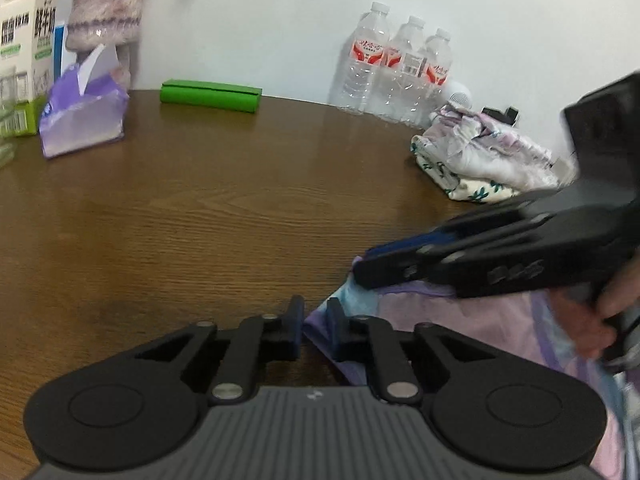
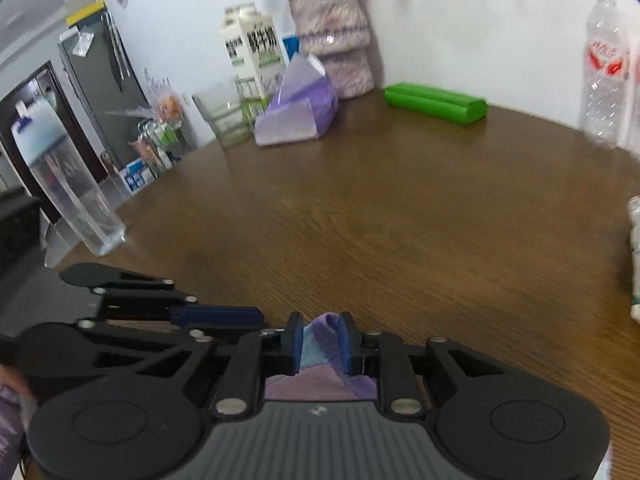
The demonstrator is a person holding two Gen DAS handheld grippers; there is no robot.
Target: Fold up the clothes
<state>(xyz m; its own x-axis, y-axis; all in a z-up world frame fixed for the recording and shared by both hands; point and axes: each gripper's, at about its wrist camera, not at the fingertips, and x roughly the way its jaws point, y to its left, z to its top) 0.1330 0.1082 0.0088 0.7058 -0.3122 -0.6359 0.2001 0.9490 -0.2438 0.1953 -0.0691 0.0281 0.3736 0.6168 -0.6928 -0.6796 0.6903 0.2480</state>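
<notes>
1. A garment (image 1: 460, 320) is laid at the table's (image 1: 200, 208) near edge, under both grippers.
2. A folded pile (image 1: 476, 160) is set toward the right edge.
3. Bottles (image 1: 400, 68) are stood behind the pile, along the far edge by the wall.
4. A box (image 1: 210, 95) is placed mid far edge.
5. A tissue pack (image 1: 82, 116) is set at the far-left corner, before a carton (image 1: 26, 56).

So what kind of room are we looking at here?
Probably a home dining or kitchen area: a wooden table holding a milk carton and water bottles, with what looks like a fridge behind.
</notes>
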